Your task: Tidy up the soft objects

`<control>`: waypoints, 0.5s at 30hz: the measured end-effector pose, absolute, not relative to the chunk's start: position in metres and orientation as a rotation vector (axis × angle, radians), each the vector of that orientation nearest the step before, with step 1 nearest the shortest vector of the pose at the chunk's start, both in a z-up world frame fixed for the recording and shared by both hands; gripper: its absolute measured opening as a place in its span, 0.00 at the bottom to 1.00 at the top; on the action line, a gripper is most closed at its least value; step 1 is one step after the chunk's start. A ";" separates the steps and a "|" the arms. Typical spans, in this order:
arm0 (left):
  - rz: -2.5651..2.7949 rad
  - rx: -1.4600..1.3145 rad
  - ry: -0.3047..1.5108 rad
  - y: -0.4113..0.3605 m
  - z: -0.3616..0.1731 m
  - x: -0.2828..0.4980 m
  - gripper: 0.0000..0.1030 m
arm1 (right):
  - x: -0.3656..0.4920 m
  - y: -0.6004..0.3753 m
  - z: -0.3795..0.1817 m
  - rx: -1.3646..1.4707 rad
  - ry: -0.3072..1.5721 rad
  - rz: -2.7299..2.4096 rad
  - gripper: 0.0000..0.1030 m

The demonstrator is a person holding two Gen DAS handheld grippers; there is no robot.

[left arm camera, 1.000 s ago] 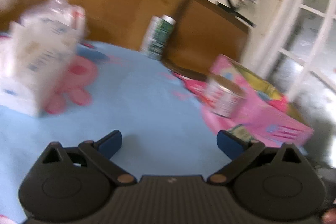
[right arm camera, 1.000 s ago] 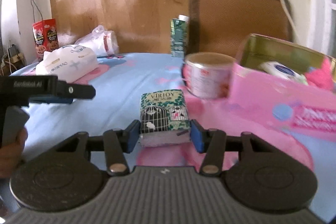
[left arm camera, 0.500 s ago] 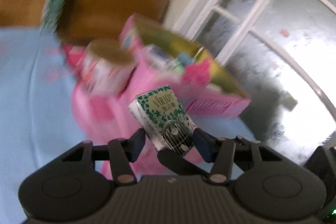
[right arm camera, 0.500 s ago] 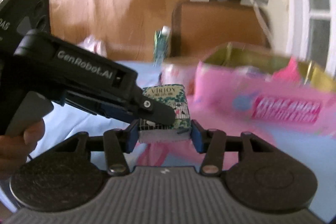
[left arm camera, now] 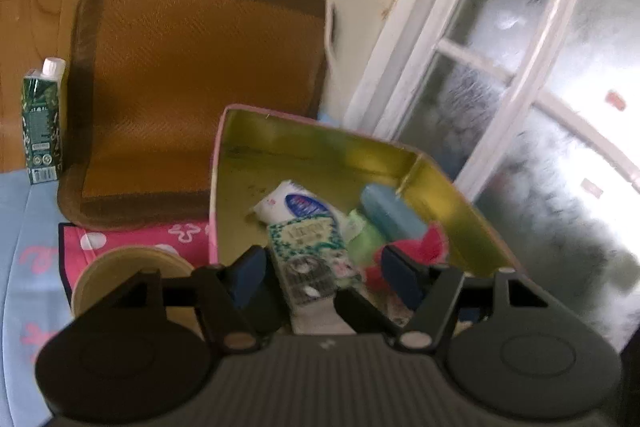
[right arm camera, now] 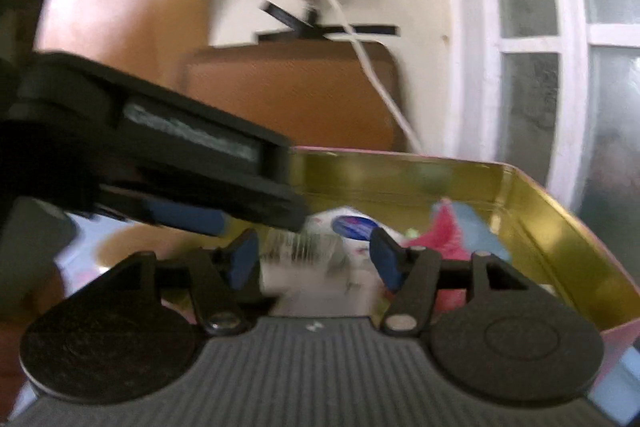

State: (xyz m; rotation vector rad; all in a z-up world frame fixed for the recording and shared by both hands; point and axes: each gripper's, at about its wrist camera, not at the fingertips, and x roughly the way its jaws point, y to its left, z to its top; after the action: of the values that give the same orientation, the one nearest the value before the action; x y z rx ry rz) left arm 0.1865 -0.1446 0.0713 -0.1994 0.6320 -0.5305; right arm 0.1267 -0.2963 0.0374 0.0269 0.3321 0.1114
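Observation:
A green-and-white Virjoy tissue pack (left arm camera: 310, 259) hangs over the open pink tin (left arm camera: 320, 143), whose inside is gold. My left gripper (left arm camera: 324, 269) is open around the pack, its blue pads apart from it. My right gripper (right arm camera: 314, 259) is open too, with the blurred pack (right arm camera: 308, 255) between its fingers; the pack looks loose. Inside the tin lie a white-and-blue tissue pack (left arm camera: 296, 203), a teal soft item (left arm camera: 390, 213), a green one (left arm camera: 366, 235) and a red fluffy one (left arm camera: 424, 247). The left gripper's body (right arm camera: 160, 163) crosses the right wrist view.
A brown woven chair back (left arm camera: 196, 87) stands behind the tin. A green drink carton (left arm camera: 40, 123) stands at far left on the blue tablecloth (left arm camera: 24, 227). A round can with a tan lid (left arm camera: 128, 275) sits left of the tin. A white-framed window (left arm camera: 520, 67) is at right.
Both grippers carried the tissue pack over the tin. The right gripper, which was shut on the pack, has opened; the left gripper, closed around it half a second ago, has opened as well.

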 end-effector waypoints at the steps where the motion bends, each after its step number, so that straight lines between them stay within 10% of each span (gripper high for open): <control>1: -0.522 -0.189 0.603 -0.140 0.074 0.177 0.74 | 0.122 -0.301 0.038 0.055 0.325 0.129 0.63; 15: -0.364 -0.030 0.522 -0.098 0.067 0.071 1.00 | 0.016 -0.307 0.036 0.279 0.311 0.074 0.74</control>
State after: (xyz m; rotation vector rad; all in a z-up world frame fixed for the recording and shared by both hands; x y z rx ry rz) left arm 0.0710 -0.0975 0.0674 -0.0302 0.5216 -0.3645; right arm 0.0156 -0.3071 0.0355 0.2788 0.3107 0.0745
